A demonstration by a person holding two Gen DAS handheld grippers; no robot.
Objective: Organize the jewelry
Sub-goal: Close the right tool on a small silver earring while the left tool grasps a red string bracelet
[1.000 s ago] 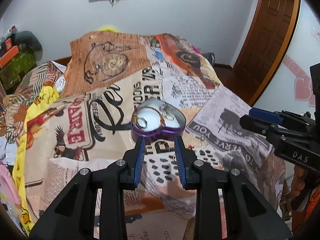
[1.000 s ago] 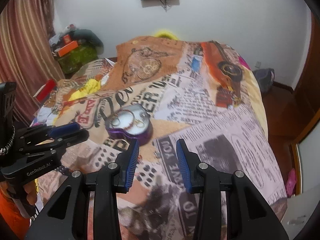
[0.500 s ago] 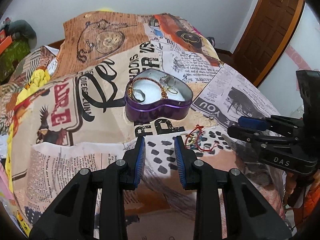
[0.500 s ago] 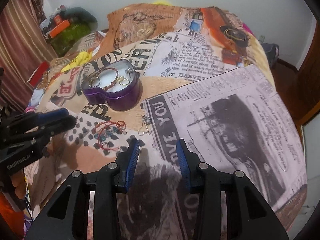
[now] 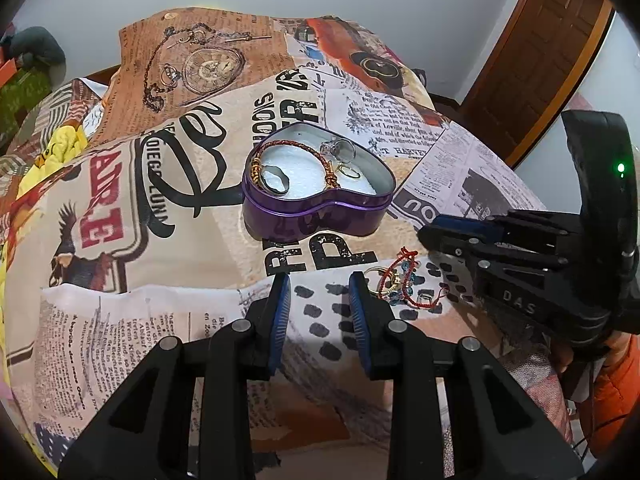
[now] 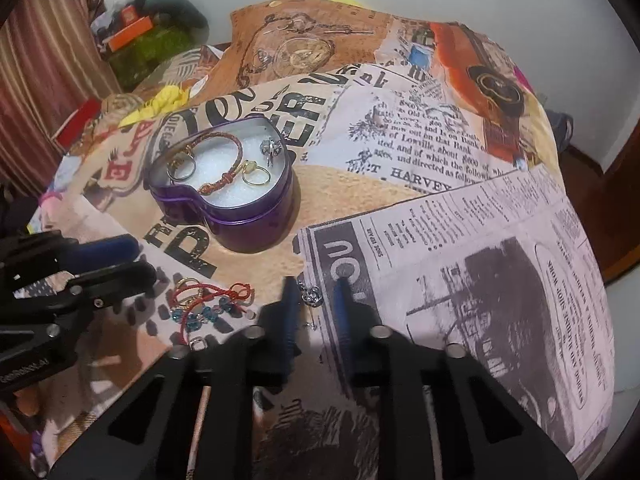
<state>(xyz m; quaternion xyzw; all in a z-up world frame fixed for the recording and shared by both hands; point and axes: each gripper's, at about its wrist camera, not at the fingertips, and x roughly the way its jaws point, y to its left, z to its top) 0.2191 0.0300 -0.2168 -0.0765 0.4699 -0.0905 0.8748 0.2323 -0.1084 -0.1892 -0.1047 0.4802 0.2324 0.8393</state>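
Note:
A purple heart-shaped tin (image 5: pixel 320 216) (image 6: pixel 248 224) sits open on the printed bedspread, holding a braided red-gold bracelet (image 5: pixel 320 156) (image 6: pixel 224 176) and several rings. A red cord bracelet with blue beads and a gold ring (image 5: pixel 404 284) (image 6: pixel 208 300) lies on the cloth in front of the tin. A small silver earring (image 6: pixel 313 296) lies between my right gripper's tips. My right gripper (image 6: pixel 314 294) is open, low over the earring; it also shows in the left wrist view (image 5: pixel 430 236). My left gripper (image 5: pixel 319 284) is open and empty, just left of the red bracelet.
The bedspread (image 5: pixel 160 200) covers a bed that drops off at the right toward a wooden door (image 5: pixel 536 60). Clutter and a curtain (image 6: pixel 44 60) stand at the far left by the wall.
Both grippers have come down and closer to the bed. The right gripper has moved forward over the silver earring. The tin and jewelry have not moved.

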